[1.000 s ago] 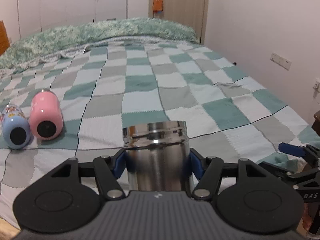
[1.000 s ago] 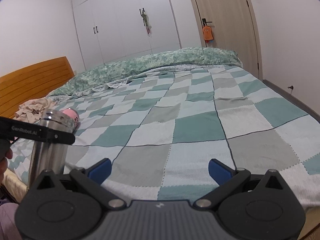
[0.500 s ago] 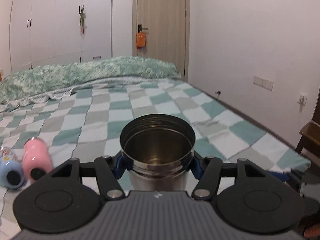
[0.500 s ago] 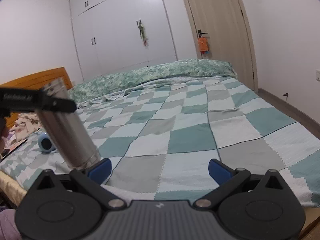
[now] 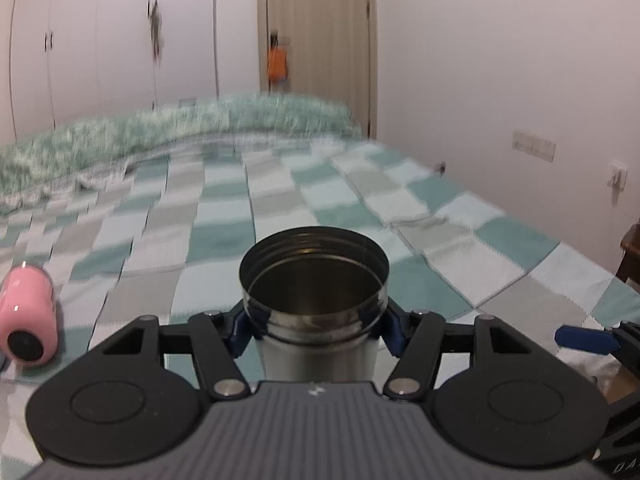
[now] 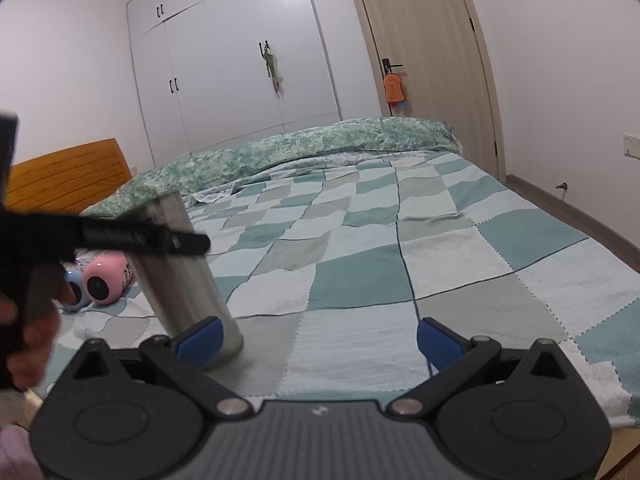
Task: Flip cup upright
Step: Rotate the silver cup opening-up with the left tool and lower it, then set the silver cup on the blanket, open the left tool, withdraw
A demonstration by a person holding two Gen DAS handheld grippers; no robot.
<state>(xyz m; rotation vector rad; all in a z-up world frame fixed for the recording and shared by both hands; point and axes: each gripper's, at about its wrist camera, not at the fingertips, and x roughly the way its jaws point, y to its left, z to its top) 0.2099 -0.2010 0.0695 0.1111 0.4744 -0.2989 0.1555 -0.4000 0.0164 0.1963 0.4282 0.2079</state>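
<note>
Left gripper (image 5: 315, 322) clamped on steel cup (image 5: 316, 304) just under its rim, mouth up, leaning (base at or just above the checkered bedspread (image 6: 400, 280), can't tell). Right gripper (image 6: 318, 334) spread wide, empty. Pink bottle (image 5: 26, 326) lies leftward.

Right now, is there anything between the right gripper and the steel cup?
No. In the right wrist view the right gripper is open beside the steel cup, its left finger overlapping the cup's base; I cannot tell if they touch.
</note>
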